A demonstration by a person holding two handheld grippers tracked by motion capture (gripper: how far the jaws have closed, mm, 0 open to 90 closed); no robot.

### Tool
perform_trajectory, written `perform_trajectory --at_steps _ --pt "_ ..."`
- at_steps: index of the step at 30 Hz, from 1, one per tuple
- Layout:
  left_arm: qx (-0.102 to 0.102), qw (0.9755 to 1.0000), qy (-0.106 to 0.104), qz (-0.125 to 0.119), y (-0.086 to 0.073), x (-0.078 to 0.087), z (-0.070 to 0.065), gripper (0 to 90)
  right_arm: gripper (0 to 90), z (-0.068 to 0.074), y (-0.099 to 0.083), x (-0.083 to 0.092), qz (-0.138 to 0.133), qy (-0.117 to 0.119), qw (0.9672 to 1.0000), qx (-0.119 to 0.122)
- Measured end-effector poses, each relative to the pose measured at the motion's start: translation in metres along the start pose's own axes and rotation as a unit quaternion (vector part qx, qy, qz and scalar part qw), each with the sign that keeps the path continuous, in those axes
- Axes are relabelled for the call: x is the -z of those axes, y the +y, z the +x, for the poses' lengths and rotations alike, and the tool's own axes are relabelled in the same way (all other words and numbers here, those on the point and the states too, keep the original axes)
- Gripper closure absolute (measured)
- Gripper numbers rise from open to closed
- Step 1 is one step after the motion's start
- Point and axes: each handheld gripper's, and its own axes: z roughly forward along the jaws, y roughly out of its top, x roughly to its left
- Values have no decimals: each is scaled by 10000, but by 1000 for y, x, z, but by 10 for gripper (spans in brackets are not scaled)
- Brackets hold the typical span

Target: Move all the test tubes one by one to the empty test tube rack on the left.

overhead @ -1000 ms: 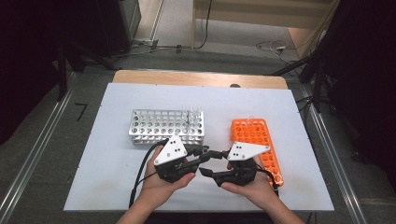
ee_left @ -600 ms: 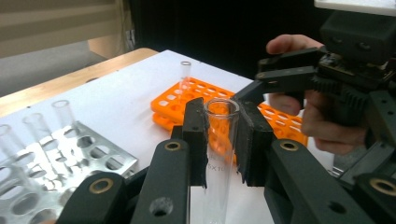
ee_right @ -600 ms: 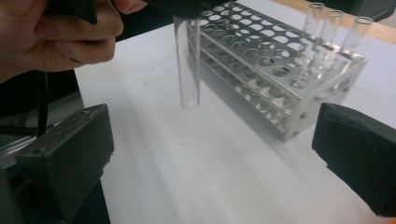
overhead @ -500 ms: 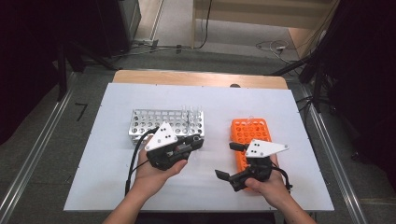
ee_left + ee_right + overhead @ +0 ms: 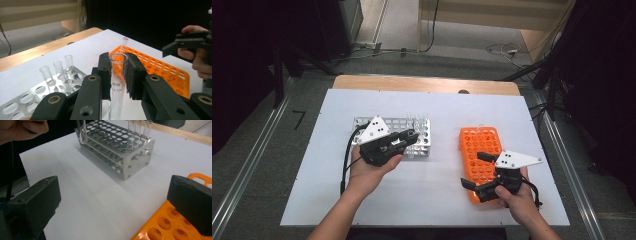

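My left gripper [image 5: 411,136] is shut on a clear glass test tube [image 5: 117,75], held upright at the front right corner of the metal tube rack [image 5: 362,123]. In the right gripper view the tube's round bottom [image 5: 82,135] hangs over that rack [image 5: 117,147]. Three more tubes [image 5: 57,71] stand in the rack's far end. My right gripper [image 5: 473,170] hovers over the near end of the orange rack [image 5: 482,142]. Its jaws have just been opening and stand wide apart [image 5: 115,202] with nothing between them. One tube [image 5: 124,43] stands at the orange rack's far end.
Both racks sit on a white sheet [image 5: 437,180] that covers a wooden table [image 5: 422,84]. Bare sheet lies between the racks and along the front edge. Dark equipment and cables surround the table.
The two grippers were together at the table's middle. Now the left one has drawn back left to the metal rack with the tube, and the right one has opened and moved right over the orange rack.
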Motion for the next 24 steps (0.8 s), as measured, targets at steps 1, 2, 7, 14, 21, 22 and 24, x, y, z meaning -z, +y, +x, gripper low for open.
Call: perform_trajectory --at_steps 1,2,7,14,21,22,24 --pt "-2 10000 23 11 1 0 2 757 0 -1 -1 1 9 -15 10000 -5" --pt "-4 10000 55 12 1 0 4 757 0 -2 -2 3 6 -17 10000 -8" --pt "18 9999 130 32 3 -2 12 757 0 -8 -8 9 25 -136 9999 -56" --pt "46 9996 269 15 7 -4 23 757 0 -15 -15 17 17 -272 9995 -143" --pt "155 9991 405 -8 9 -8 36 757 0 -18 -19 20 6 -301 9993 -209" --pt "161 9990 413 -6 8 -9 38 757 0 -18 -20 20 21 -310 9993 -203" --pt "179 9988 460 1 8 -10 41 757 0 -18 -21 20 32 -296 9993 -222"
